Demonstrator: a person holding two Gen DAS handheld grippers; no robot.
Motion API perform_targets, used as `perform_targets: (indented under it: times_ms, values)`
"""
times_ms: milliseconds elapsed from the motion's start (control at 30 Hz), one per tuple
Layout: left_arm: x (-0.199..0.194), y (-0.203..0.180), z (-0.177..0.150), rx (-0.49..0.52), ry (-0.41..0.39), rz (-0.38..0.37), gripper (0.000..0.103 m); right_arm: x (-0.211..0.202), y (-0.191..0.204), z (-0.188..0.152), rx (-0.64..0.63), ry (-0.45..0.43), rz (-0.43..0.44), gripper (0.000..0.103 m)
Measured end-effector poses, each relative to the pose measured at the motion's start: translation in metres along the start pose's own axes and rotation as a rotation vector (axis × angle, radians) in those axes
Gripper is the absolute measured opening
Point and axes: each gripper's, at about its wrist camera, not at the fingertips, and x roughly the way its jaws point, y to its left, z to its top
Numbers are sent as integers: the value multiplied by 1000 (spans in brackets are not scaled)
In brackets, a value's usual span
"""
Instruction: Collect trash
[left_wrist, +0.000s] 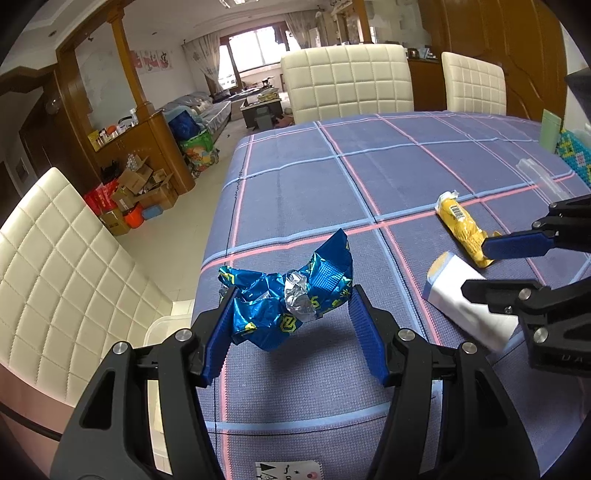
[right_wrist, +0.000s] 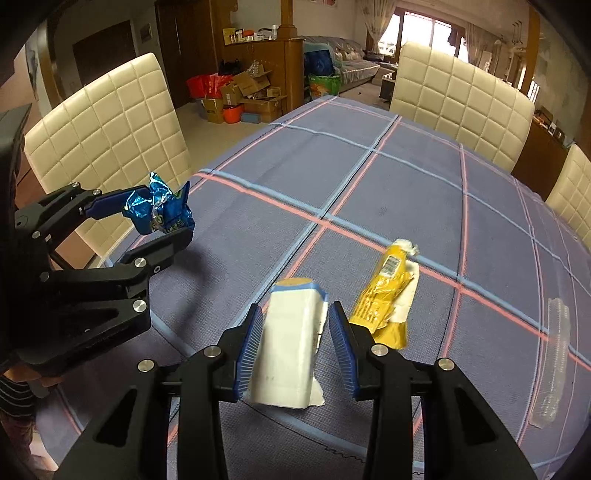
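A crumpled blue foil wrapper (left_wrist: 291, 299) is held between the pads of my left gripper (left_wrist: 291, 314), lifted above the table with its shadow beneath; it also shows in the right wrist view (right_wrist: 162, 208). My right gripper (right_wrist: 295, 321) straddles a white carton (right_wrist: 288, 350) with a blue and tan end; the left pad touches it and a narrow gap shows at the right pad. The carton (left_wrist: 469, 306) lies flat on the tablecloth. A yellow wrapper (right_wrist: 388, 295) lies just right of it, also seen in the left wrist view (left_wrist: 461, 229).
The table wears a purple plaid cloth (right_wrist: 369, 177). A clear plastic strip (right_wrist: 554, 362) lies at the right. Cream quilted chairs (left_wrist: 347, 81) (right_wrist: 107, 129) surround the table. A green box (left_wrist: 550, 129) and beaded item (left_wrist: 576, 155) sit at the far right.
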Motion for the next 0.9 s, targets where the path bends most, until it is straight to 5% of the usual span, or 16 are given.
perform_targets:
  times_ms: [300, 900]
  values:
    - [5, 1, -5, 2, 17, -2, 61, 22, 8, -6, -14, 67, -11, 37]
    - [-6, 52, -12, -75, 0, 75, 61, 19, 66, 34, -130, -7, 18, 33]
